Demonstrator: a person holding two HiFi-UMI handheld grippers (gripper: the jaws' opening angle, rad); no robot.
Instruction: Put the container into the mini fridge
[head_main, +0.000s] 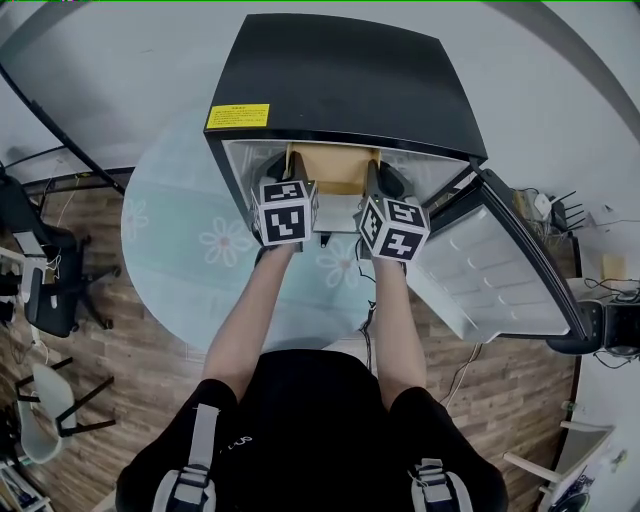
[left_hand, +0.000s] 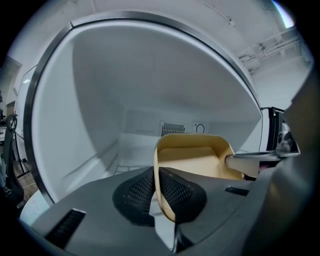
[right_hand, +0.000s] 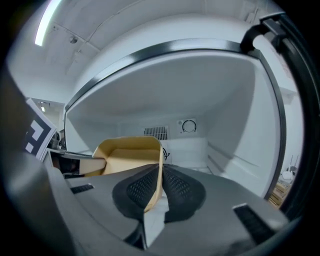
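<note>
The left gripper (left_hand: 156, 176) and right gripper (right_hand: 161, 173) each clamp narrowly on an opposite side wall of the container (head_main: 332, 166), likely sharing its weight to keep it level, held just inside the mouth of the open fridge (head_main: 340, 80)

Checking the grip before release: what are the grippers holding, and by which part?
Both hold the tan container: left gripper pinches its left side wall, right gripper its right side wall, at the open mini fridge.
</note>
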